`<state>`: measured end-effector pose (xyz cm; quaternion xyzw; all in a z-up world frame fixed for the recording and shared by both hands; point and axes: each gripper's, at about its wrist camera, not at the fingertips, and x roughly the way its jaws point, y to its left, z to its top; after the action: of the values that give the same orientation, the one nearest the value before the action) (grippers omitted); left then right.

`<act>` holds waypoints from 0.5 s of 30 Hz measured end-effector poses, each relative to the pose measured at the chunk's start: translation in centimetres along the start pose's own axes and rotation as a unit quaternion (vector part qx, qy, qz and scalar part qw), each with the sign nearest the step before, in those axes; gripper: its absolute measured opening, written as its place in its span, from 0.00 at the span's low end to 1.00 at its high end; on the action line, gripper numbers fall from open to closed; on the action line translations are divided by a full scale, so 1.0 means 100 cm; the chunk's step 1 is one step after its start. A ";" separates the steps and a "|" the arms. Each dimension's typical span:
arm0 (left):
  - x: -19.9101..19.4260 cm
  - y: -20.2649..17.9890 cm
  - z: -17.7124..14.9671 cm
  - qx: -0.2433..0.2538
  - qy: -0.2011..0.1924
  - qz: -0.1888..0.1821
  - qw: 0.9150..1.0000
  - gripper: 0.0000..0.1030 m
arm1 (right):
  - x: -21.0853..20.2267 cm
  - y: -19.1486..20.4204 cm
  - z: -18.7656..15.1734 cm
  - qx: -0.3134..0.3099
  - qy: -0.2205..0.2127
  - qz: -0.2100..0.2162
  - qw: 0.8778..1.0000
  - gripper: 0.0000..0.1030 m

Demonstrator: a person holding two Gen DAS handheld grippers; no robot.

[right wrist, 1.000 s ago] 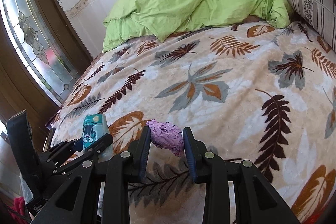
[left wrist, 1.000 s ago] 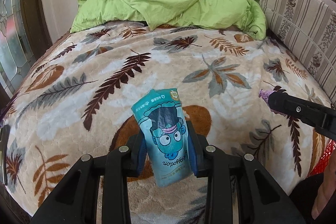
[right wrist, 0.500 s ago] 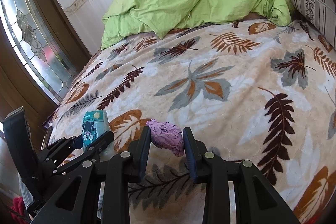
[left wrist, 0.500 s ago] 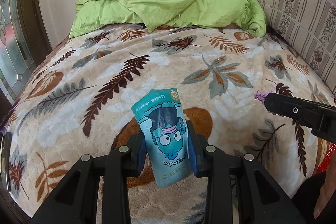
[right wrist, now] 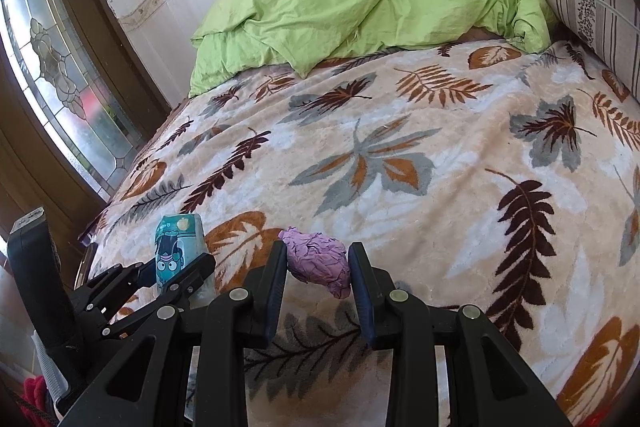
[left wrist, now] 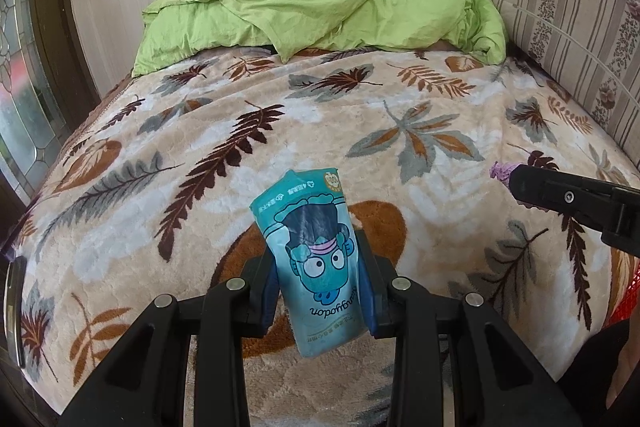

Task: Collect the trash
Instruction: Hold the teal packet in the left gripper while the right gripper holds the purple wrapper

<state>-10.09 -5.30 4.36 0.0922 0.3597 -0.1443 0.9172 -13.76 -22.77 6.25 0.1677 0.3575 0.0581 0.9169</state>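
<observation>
My left gripper (left wrist: 318,281) is shut on a teal tissue packet (left wrist: 314,259) with a cartoon face, held above the near edge of the bed. The packet also shows in the right wrist view (right wrist: 176,251), at the lower left, in the left gripper (right wrist: 176,269). My right gripper (right wrist: 318,265) is shut on a crumpled purple wad (right wrist: 318,261), held just above the blanket. In the left wrist view the right gripper (left wrist: 516,183) comes in from the right with a bit of the purple wad (left wrist: 500,170) at its tip.
A leaf-patterned plush blanket (left wrist: 360,131) covers the bed. A green duvet (left wrist: 320,11) is heaped at the far end. A striped cushion (left wrist: 572,27) stands along the right side. A stained-glass door (right wrist: 60,75) is on the left. Something red (left wrist: 628,291) lies at the right edge.
Both grippers have drawn back a little from the bed and risen, each holding its item. The grips have not changed.
</observation>
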 end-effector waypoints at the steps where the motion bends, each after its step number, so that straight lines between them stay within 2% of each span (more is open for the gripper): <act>1: 0.002 0.000 0.000 0.000 0.003 0.001 1.000 0.31 | 0.000 -0.001 0.000 0.001 0.000 0.000 1.000 0.32; 15: 0.004 -0.001 -0.002 -0.005 0.014 -0.009 1.000 0.31 | 0.002 -0.001 0.001 0.008 0.004 0.003 1.000 0.32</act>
<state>-9.96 -5.40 3.91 0.0865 0.3736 -0.1496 0.9114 -13.56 -22.85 6.15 0.1762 0.3615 0.0583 0.9137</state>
